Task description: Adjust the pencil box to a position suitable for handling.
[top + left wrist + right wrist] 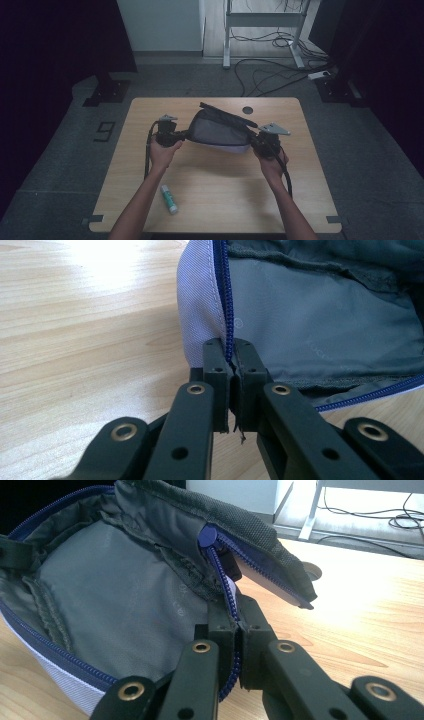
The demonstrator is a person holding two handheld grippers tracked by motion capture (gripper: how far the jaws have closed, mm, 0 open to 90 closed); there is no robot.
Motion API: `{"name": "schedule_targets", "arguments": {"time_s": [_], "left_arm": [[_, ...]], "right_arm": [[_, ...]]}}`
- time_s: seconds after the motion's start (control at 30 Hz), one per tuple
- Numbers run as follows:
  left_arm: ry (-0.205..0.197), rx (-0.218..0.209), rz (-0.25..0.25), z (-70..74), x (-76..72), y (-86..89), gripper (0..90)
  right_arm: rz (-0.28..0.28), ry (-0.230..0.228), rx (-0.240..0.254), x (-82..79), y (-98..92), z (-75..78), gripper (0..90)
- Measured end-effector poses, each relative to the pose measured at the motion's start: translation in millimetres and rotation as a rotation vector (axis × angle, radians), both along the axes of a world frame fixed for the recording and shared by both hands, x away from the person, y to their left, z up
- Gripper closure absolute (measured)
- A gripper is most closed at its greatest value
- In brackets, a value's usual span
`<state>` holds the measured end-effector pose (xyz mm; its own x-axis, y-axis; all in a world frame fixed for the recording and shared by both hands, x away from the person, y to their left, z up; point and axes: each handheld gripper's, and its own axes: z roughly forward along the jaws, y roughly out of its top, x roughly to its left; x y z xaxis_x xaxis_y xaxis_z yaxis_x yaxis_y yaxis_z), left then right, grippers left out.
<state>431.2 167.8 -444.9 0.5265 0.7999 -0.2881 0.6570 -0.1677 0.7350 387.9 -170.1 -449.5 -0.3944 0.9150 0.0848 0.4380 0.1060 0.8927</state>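
A grey fabric pouch [220, 131] with a blue zipper hangs unzipped between both grippers over the middle of the wooden table [215, 200]. My left gripper [181, 135] is shut on the pouch's left end; its jaws pinch the blue zipper seam [228, 347] beside the pale outer fabric [200, 300]. My right gripper [255, 140] is shut on the right end, its jaws clamped on the zipper tape [227, 592] just below the blue slider [207, 536]. The grey lining [115, 610] lies open to view, and nothing shows inside it.
A small white and green tube [169, 199] lies near the table's front edge, left of centre. A round cable hole [247, 110] sits at the back of the tabletop. Cables and desk legs [280, 45] lie on the floor beyond.
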Motion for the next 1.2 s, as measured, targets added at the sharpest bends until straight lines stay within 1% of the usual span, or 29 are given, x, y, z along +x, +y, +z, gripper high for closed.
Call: {"name": "schedule_targets", "arguments": {"time_s": [0.03,0.23,0.37,0.47,0.77,0.93,1.0,1.2], "left_arm": [[-0.001,-0.005,0.000,-0.1,-0.5,0.6,86.4],[-0.004,-0.007,-0.008,1.1,-4.3,3.2,86.6],[-0.007,-0.009,-0.012,0.4,-7.6,4.6,86.6],[-0.005,-0.015,-0.012,-1.2,-9.4,5.6,86.6],[-0.004,-0.019,-0.020,-3.7,-14.4,8.7,86.6],[0.008,-0.029,-0.030,-7.9,-17.6,10.6,86.5],[0.009,-0.034,-0.032,-9.6,-18.8,11.0,86.5],[0.007,-0.033,-0.038,-13.6,-24.8,13.5,86.4]], "right_arm": [[0.002,-0.001,0.000,-0.6,0.1,0.6,85.9],[0.008,-0.011,0.003,-4.8,1.1,2.6,85.8],[0.014,-0.002,0.029,-7.2,-0.2,2.4,85.8],[0.020,0.004,0.036,-8.9,-0.6,2.2,85.8],[0.033,-0.011,0.029,-15.3,1.5,3.4,85.8],[0.034,-0.013,0.029,-18.1,1.9,1.0,85.7],[0.034,-0.015,0.032,-18.9,1.7,-0.5,85.8],[0.041,-0.015,0.029,-22.4,3.4,-3.0,85.8]]}}
